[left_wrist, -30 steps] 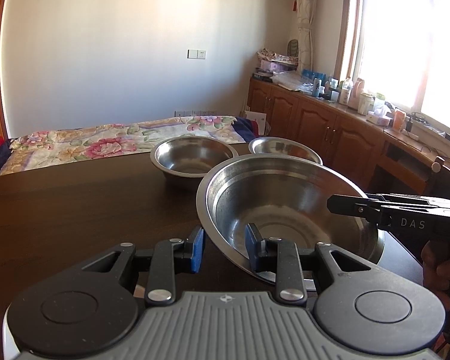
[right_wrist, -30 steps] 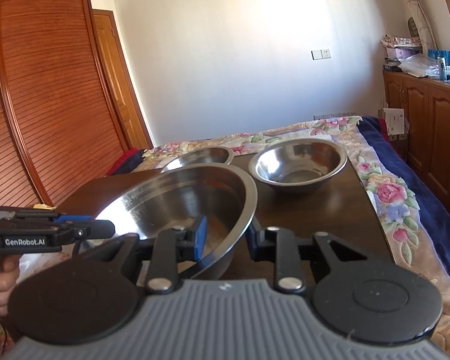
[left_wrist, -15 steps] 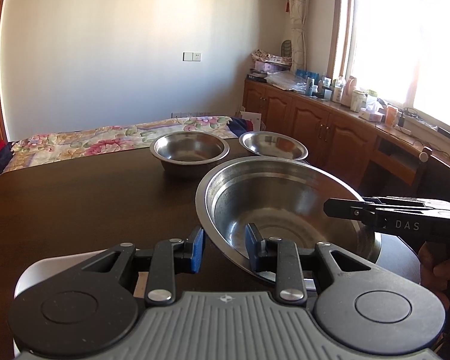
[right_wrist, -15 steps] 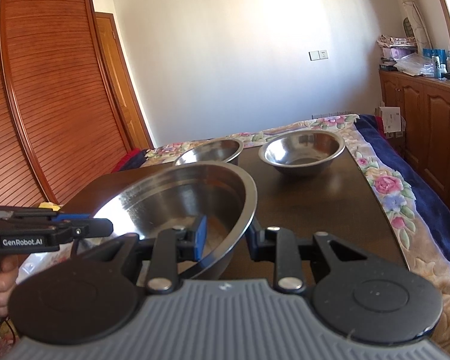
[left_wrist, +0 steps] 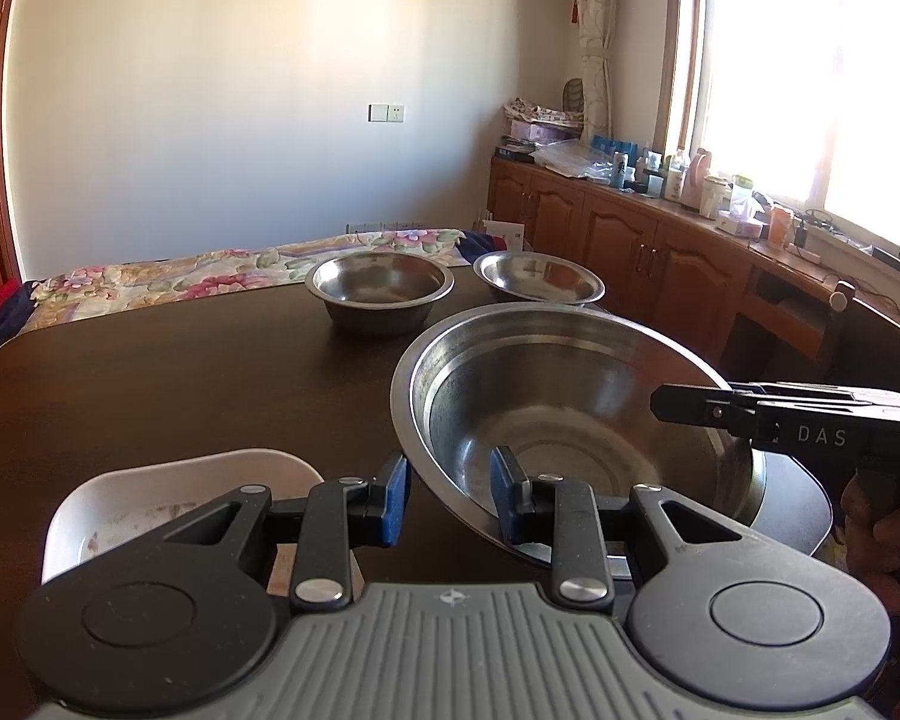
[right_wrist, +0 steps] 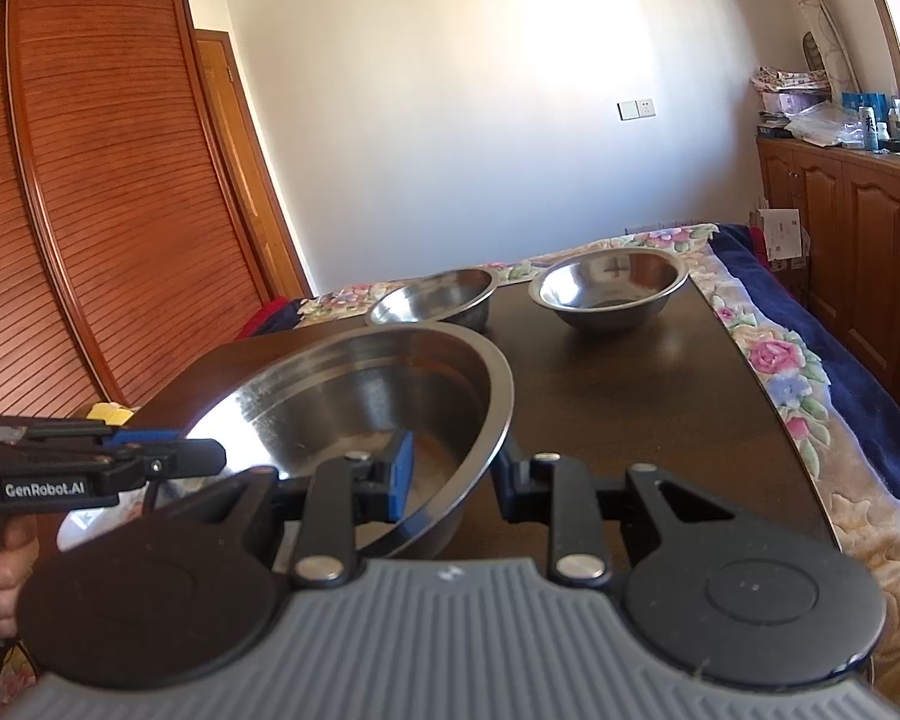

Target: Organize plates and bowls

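Both tongs hold the large steel basin (left_wrist: 570,414) by its rim, one on each side. The left tongs (left_wrist: 449,498) are closed down narrow on the near rim, one blue pad outside the wall and the other inside. The right tongs (right_wrist: 455,474) grip the opposite rim the same way, narrow, with the rim pinched between the pads. The basin hangs tilted between the two tools, above the dark table (left_wrist: 180,384).

Ahead of the tongs, at the far end of the table, two smaller steel bowls stand side by side: a deeper bowl (left_wrist: 379,291) and a shallower bowl (left_wrist: 539,283), near each other but apart. Just below and to the left of the left tongs sits a white dish (left_wrist: 150,492) on the table's near edge.

The step in hand looks like carrying the basin to where it belongs. Being the widest piece, it probably serves as the bottom of a stack. The next move calls for keeping both grips level so the rim does not slip, lowering the basin flat onto bare table, then letting go on both sides.
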Motion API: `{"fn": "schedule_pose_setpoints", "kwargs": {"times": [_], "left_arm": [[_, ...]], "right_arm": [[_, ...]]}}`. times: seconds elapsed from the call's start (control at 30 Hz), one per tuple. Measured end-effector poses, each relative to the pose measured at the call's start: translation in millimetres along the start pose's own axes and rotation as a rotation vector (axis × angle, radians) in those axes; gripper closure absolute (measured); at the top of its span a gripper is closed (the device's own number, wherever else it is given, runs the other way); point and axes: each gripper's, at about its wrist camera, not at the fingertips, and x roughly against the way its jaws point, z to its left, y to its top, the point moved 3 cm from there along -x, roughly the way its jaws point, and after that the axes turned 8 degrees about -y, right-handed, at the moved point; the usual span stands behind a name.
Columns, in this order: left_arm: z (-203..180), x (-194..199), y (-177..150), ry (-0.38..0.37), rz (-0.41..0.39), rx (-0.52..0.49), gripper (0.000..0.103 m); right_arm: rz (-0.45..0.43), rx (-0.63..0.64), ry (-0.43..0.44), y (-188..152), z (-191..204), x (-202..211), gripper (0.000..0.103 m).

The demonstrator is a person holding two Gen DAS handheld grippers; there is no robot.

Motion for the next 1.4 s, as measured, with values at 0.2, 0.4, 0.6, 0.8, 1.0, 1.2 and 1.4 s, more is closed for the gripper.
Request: {"fn": "schedule_pose_setpoints", "kwargs": {"times": [0.2,0.4,0.6,0.8,1.0,1.2,1.4], "left_arm": [[0,2,-3,-0.006,0.005,-0.002,0.071],[2,-1,-6,-0.001,0.018,-0.001,0.071],[3,-5,-12,0.002,0.036,0.008,0.071],[1,-5,-15,-0.006,0.042,0.010,0.071],[2,-9,-12,-0.013,0.036,0.013,0.070],[3,-9,-12,-0.018,0.032,0.019,0.069],[6,-7,-13,-0.004,0.014,0.022,0.055]], "right_arm": [[0.003,0.003,-0.001,-3,2,4,0.073],[0.017,-0.001,-0.004,-6,2,1,0.073],[0.032,0.001,-0.008,-11,3,-2,0.073],[0.037,0.004,-0.013,-15,3,0,0.073],[0.042,0.000,-0.021,-18,0,0,0.073],[0.042,0.008,-0.022,-19,0,0,0.072],[0.035,0.019,-0.029,-17,-1,-1,0.072]]}}
